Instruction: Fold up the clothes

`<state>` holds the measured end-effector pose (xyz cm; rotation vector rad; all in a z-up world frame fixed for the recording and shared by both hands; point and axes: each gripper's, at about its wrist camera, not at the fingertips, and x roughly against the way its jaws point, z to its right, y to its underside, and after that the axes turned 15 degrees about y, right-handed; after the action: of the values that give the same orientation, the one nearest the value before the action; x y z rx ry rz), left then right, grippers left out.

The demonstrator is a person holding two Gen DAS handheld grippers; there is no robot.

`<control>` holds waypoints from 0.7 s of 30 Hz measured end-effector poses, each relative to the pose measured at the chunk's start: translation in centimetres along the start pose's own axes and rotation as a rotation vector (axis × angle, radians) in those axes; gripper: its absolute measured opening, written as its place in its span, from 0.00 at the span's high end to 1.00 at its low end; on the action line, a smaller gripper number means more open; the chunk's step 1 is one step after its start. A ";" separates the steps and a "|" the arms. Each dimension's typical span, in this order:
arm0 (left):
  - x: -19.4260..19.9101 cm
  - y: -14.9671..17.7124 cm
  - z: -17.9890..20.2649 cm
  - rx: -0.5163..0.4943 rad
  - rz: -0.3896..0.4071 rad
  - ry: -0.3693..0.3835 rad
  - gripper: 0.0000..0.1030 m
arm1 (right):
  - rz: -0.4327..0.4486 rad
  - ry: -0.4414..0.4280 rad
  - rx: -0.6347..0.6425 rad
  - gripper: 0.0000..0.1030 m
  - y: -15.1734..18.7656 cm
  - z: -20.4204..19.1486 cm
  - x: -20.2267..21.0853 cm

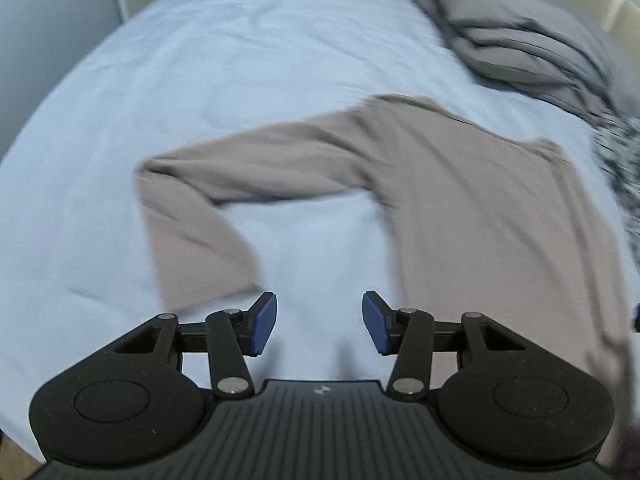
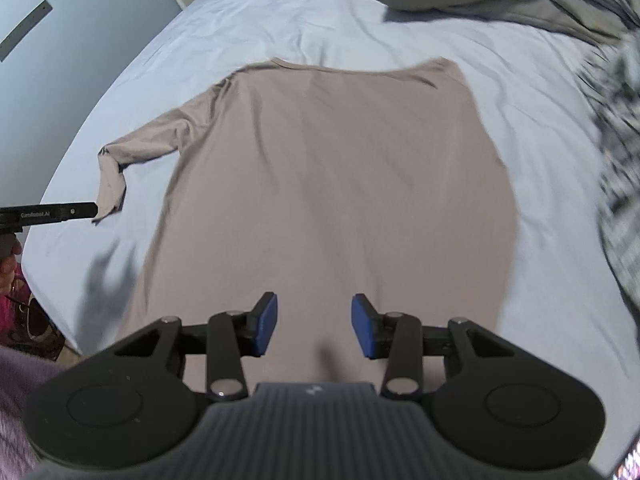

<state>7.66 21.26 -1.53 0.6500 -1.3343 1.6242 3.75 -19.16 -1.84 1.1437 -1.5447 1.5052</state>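
Both grippers, the left gripper (image 1: 319, 322) and the right gripper (image 2: 313, 325), hung with jaws apart and empty over the beige long-sleeved shirt (image 2: 328, 184) lying flat on the bed (image 2: 280, 12).

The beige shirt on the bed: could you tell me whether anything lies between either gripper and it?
Nothing visible does. The beige shirt lies flat on the bed sheet, directly below the open right gripper; the open left gripper hangs beside its sleeve.
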 end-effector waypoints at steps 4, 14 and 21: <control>-2.8 -0.6 -2.4 -0.031 -0.016 -0.061 0.56 | -0.009 -0.020 0.027 0.56 -3.1 -2.3 -2.8; -5.5 -1.5 -4.8 -0.133 -0.072 -0.070 0.97 | 0.059 -0.041 0.084 0.56 -11.6 -7.4 -8.5; 3.0 -5.0 -10.2 -0.050 0.090 -0.109 0.99 | 0.109 -0.079 0.142 0.59 -17.0 -11.6 -12.5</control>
<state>12.21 31.92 0.54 0.6648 -1.4977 1.6416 22.98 -5.12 -5.65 1.2304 -1.5961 1.6829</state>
